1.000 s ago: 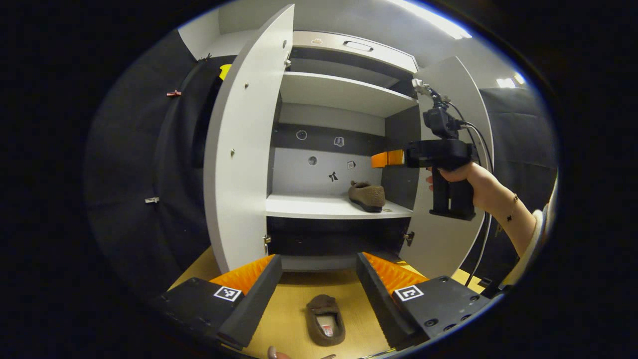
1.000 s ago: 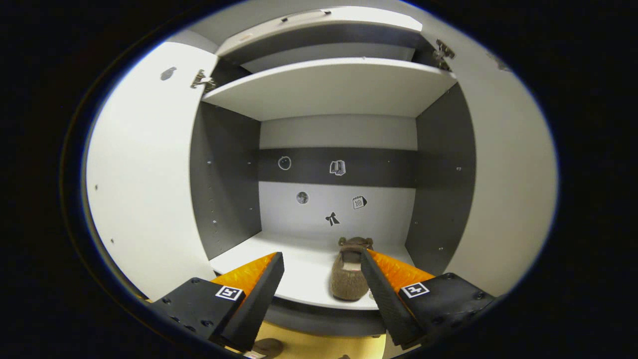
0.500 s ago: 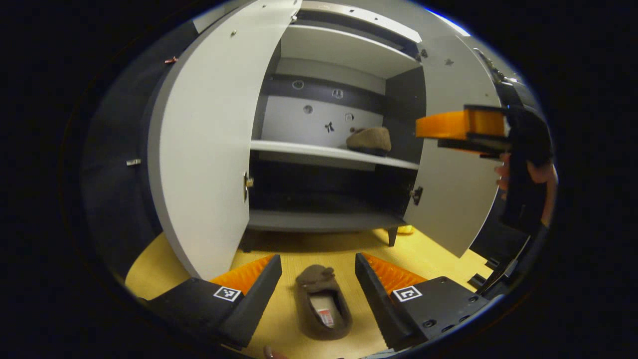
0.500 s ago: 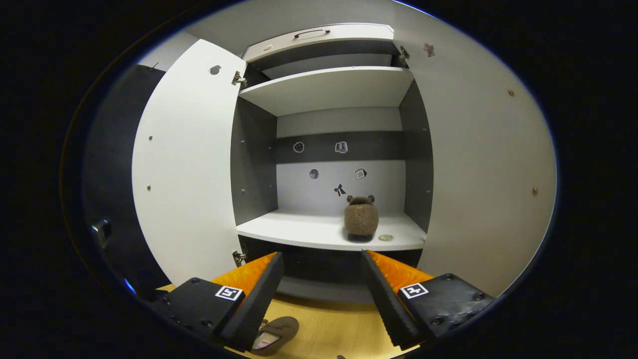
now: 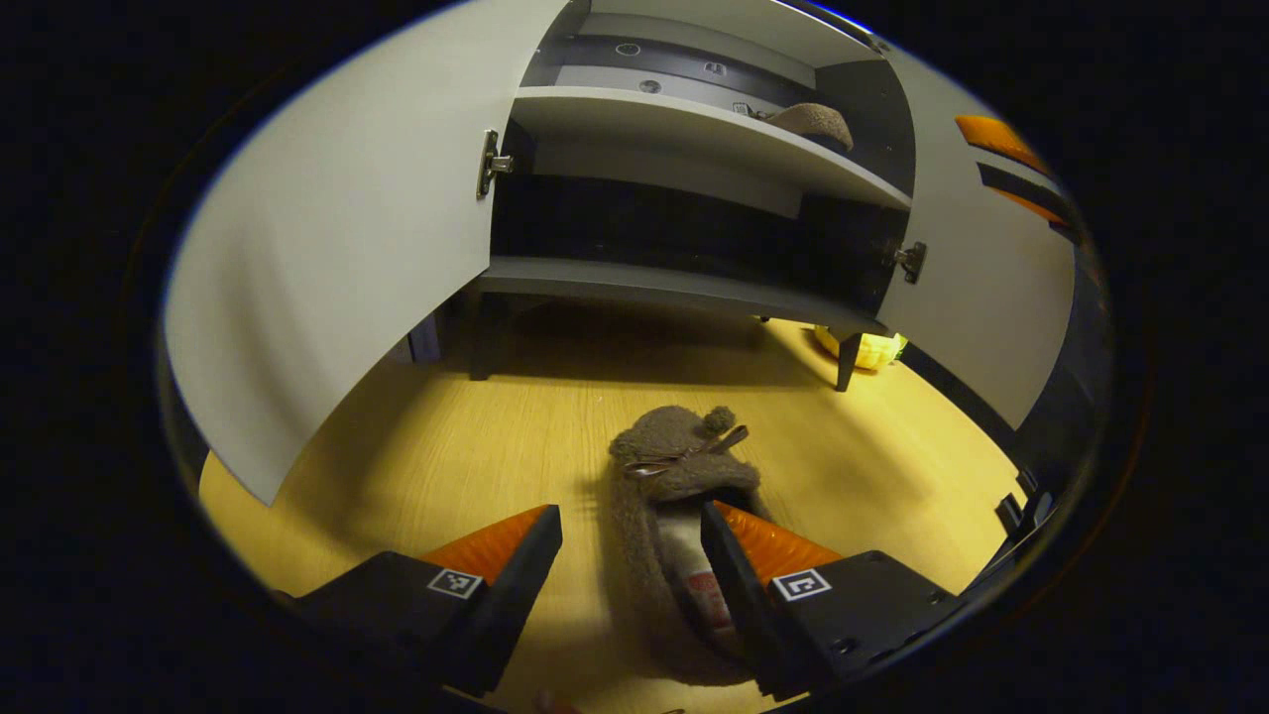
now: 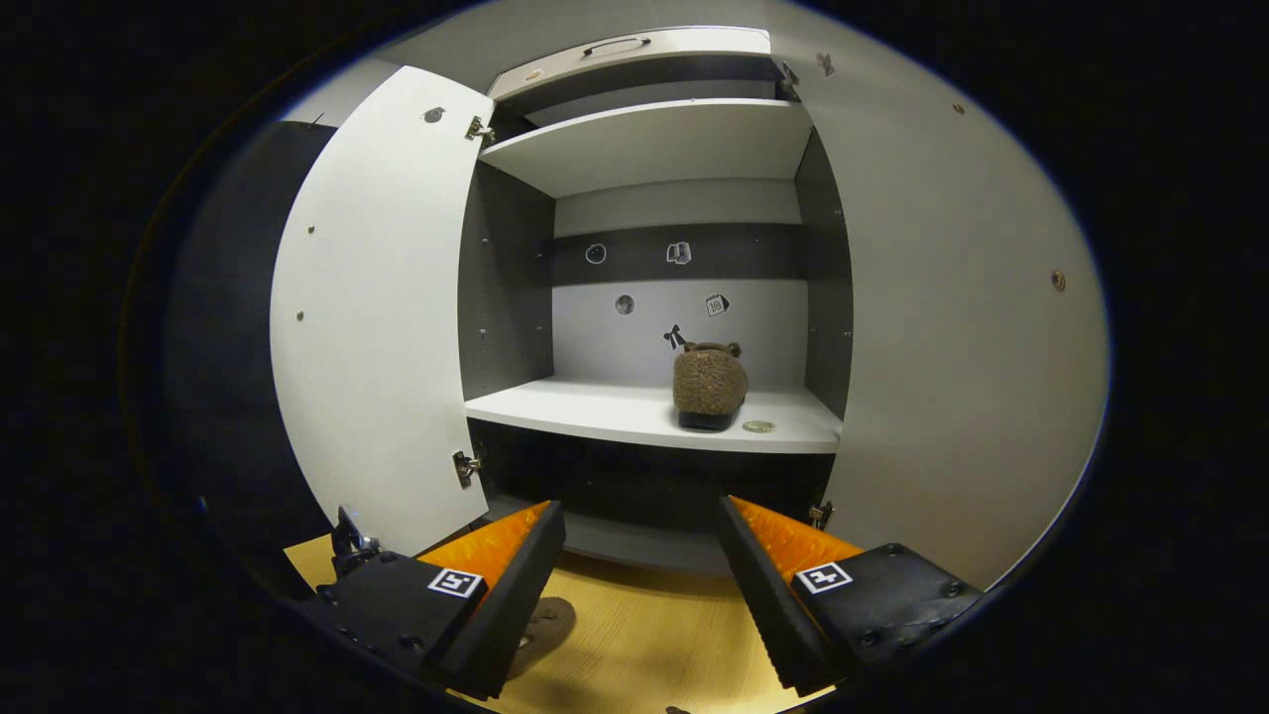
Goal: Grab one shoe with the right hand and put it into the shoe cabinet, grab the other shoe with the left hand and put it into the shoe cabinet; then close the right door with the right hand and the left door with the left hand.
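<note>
The left hand-held gripper has dropped to the shoe on the floor, fingers spread astride one side wall, and must pinch next, while the right hand-held gripper, spread and empty, has backed off the shelved shoe.

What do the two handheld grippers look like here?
Both the left gripper and right gripper have two wedge-shaped fingers with ribbed inner pads, mounted on black blocks. Each block carries a small square black-and-white marker and screw heads.
</note>
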`<state>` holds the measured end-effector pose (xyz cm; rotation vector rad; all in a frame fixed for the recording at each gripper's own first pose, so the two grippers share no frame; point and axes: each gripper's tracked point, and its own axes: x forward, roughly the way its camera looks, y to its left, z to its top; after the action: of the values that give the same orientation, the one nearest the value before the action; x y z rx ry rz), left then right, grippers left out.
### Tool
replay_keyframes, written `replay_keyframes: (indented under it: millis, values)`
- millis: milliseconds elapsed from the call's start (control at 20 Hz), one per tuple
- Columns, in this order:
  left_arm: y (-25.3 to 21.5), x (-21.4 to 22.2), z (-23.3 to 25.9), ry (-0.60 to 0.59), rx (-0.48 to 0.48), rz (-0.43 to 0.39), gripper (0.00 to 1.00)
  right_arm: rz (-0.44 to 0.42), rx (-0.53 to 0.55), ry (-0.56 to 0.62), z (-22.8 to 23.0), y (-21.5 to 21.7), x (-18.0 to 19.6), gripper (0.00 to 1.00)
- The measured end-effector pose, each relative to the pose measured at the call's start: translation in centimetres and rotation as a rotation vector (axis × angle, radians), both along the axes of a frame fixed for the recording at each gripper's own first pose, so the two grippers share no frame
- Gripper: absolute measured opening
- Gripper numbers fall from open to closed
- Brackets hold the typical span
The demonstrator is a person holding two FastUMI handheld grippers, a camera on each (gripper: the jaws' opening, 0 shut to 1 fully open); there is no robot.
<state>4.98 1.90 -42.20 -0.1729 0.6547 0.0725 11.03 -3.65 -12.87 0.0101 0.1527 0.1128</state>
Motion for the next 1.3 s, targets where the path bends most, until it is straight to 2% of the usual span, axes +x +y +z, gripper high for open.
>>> replay_keyframes:
  millis: [50,100,150,250,300,450,550,700,750,800,900,1000,1100,1300]
  values:
    - [0.2,0.2,-0.4,0.008,0.005,0.003,0.9,0.002,0.005,0.007,-0.3,-0.2,0.2,0.99]
    - [0.2,0.7,-0.9,0.013,0.002,0.003,0.82,0.005,0.01,0.015,-0.7,-0.4,0.5,0.98]
    - [0.2,1.0,-1.3,0.013,-0.002,0.009,0.79,0.01,0.011,0.021,-1.0,-0.6,0.7,0.98]
    - [0.3,1.6,-2.2,0.014,-0.019,0.017,0.79,0.018,0.007,0.042,-1.9,-0.9,1.2,0.99]
    - [0.2,2.0,-2.4,0.014,-0.028,0.015,0.75,0.022,0.008,0.056,-2.6,-1.1,1.5,0.99]
    - [0.0,3.2,-2.9,0.007,-0.029,0.003,0.7,0.043,0.029,0.104,-4.4,-1.1,2.0,0.99]
    - [-0.5,4.1,-2.9,0.0,-0.022,-0.026,0.59,0.051,0.029,0.133,-5.5,-1.1,2.3,0.99]
    - [-0.1,4.8,-3.0,0.013,0.05,-0.045,0.29,0.074,0.035,0.161,-6.6,-0.8,2.5,0.99]
    - [0.1,5.0,-3.0,0.015,0.069,-0.052,0.25,0.078,0.033,0.169,-6.8,-0.8,2.5,0.99]
    - [0.3,5.0,-3.0,0.019,0.075,-0.054,0.15,0.084,0.031,0.176,-7.0,-0.7,2.5,0.99]
    - [0.4,4.9,-2.8,0.027,0.064,-0.037,0.05,0.093,0.025,0.181,-7.2,-0.7,2.5,0.99]
    - [0.6,4.9,-1.3,0.025,0.071,-0.03,0.05,0.1,0.022,0.182,-7.1,-0.6,2.6,0.99]
    - [0.9,5.6,2.5,-0.018,0.117,-0.032,0.05,0.106,0.013,0.189,-7.3,-0.7,2.8,0.99]
    - [2.6,7.9,13.9,-0.151,0.222,0.016,0.05,0.119,0.018,0.202,-7.7,-0.6,3.4,0.99]
